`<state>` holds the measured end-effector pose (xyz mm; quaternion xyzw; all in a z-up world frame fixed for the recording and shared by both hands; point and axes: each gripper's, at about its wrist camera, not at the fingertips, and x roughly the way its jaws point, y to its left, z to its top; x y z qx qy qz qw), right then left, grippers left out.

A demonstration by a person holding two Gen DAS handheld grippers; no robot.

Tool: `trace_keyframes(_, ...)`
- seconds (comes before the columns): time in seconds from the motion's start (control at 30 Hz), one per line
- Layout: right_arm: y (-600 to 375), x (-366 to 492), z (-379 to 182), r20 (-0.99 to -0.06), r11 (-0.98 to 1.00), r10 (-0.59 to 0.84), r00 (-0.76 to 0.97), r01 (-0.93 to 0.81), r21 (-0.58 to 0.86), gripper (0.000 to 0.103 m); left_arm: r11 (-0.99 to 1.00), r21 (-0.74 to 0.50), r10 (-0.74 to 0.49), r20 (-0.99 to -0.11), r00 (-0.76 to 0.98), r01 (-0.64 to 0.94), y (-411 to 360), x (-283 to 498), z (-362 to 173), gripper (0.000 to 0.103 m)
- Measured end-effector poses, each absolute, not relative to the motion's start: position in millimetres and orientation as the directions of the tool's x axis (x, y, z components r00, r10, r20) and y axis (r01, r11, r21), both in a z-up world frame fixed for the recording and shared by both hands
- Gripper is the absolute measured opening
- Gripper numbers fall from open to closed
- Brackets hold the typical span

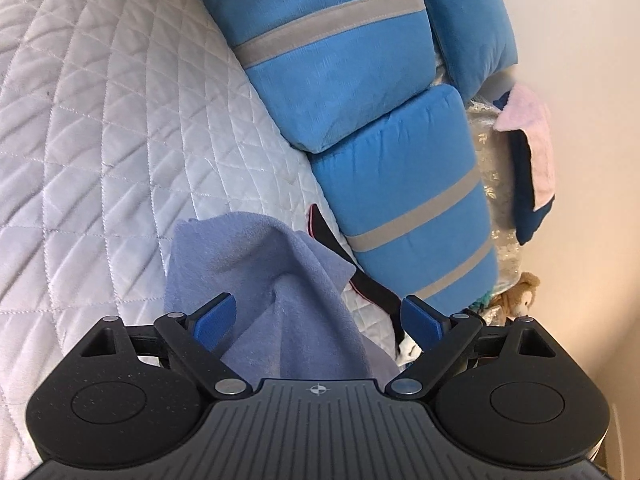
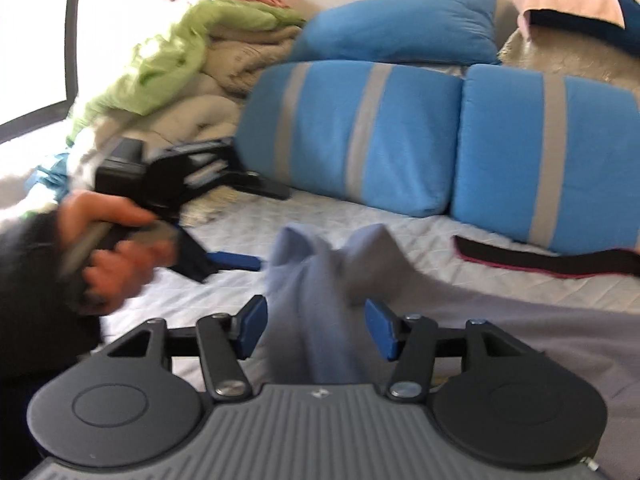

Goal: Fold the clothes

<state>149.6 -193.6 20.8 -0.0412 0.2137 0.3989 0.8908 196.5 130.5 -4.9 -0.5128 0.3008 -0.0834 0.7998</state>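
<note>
A light blue-lilac fleece garment (image 1: 280,288) lies bunched on the quilted bed cover (image 1: 100,140). In the left wrist view my left gripper (image 1: 320,316) is open, its blue pads (image 1: 214,320) wide apart on either side of a raised fold. In the right wrist view the same garment (image 2: 320,292) rises between my right gripper's (image 2: 318,330) open pads (image 2: 252,330); cloth is not pinched. The left gripper, held by a hand (image 2: 116,248), shows blurred at the left of the right wrist view.
Blue pillows with grey stripes (image 2: 400,132) line the back of the bed. A black strip with pink edging (image 2: 540,258) lies beside them. A heap of green and beige bedding (image 2: 192,52) sits at the back left. Pink and navy cloth (image 1: 528,152) hangs by the wall.
</note>
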Motion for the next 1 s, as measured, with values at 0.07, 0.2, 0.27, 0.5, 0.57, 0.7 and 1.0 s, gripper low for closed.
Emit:
trace_keyframes(0.07,-184.3,167.4,14.4,-0.443,0.68,0.692,0.57,-0.72,0.136,0.064,0.431,-0.887,-0.467,-0.376,0.801,-0.165,130.1,198.1,-7.5,0.09)
trace_keyframes(0.2,-167.9,196.0,3.7,-0.48,0.659,0.719,0.503,-0.714,0.238,0.0,0.384,-0.91,-0.501,-0.347,0.793,-0.156,129.8,200.9,-13.0,0.091)
trace_keyframes(0.27,-160.9,198.2,2.8,-0.478,0.638,0.736,0.48,-0.727,0.253,0.0,0.373,-0.912,-0.495,-0.35,0.795,-0.169,132.0,201.3,-15.6,0.091)
trace_keyframes(0.5,-142.0,151.4,10.8,-0.477,0.55,0.762,0.439,-0.827,0.117,0.0,0.301,-0.93,-0.46,-0.337,0.821,-0.213,144.3,199.9,-23.6,0.09)
trace_keyframes(0.57,-137.3,140.2,10.7,-0.486,0.53,0.76,0.431,-0.844,0.08,0.0,0.28,-0.935,-0.461,-0.33,0.824,-0.218,145.3,200.0,-26.3,0.088)
trace_keyframes(0.7,-137.1,126.9,8.3,-0.504,0.506,0.76,0.41,-0.86,0.063,0.0,0.263,-0.933,-0.487,-0.349,0.801,-0.246,143.8,203.2,-32.6,0.054)
trace_keyframes(1.0,-156.1,101.1,7.7,-0.52,0.476,0.769,0.372,-0.876,0.077,0.0,0.322,-0.909,-0.488,-0.399,0.776,-0.264,137.5,200.9,-31.0,0.007)
